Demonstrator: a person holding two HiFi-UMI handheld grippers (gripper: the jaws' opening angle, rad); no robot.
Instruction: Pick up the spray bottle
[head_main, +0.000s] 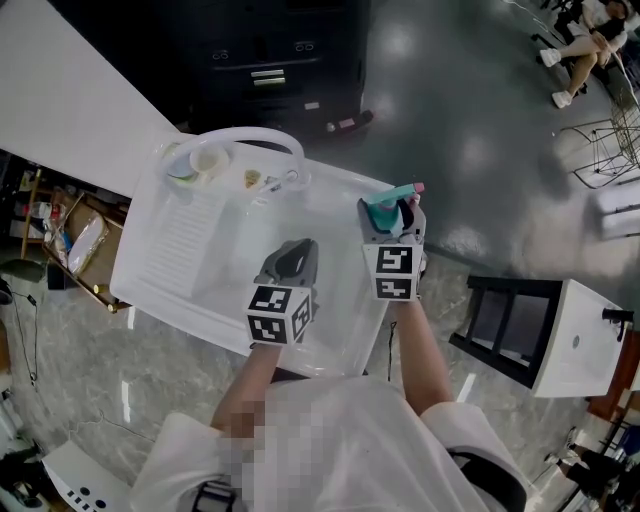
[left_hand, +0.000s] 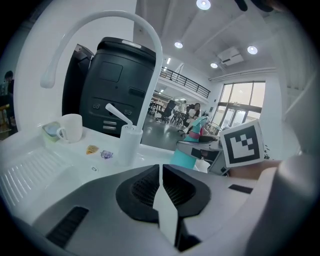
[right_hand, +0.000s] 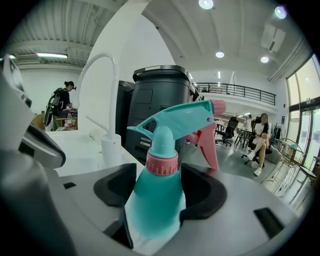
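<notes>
Gripping the teal spray bottle (right_hand: 154, 200) upright, fingers of my right gripper (right_hand: 156, 217) clamped on its shoulder at the right edge of the sink worktop (head_main: 170, 250), I judge a straight lift along its vertical axis comes next, my left gripper (left_hand: 161, 200) empty beside it, fingers together.

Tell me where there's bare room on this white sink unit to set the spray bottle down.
The ribbed white drainboard is bare, bordered by the white mug behind and the basin beside it. The basin floor ahead of the shut left gripper also looks free. Crowded: the back ledge around the arched white faucet, with small scraps.
</notes>
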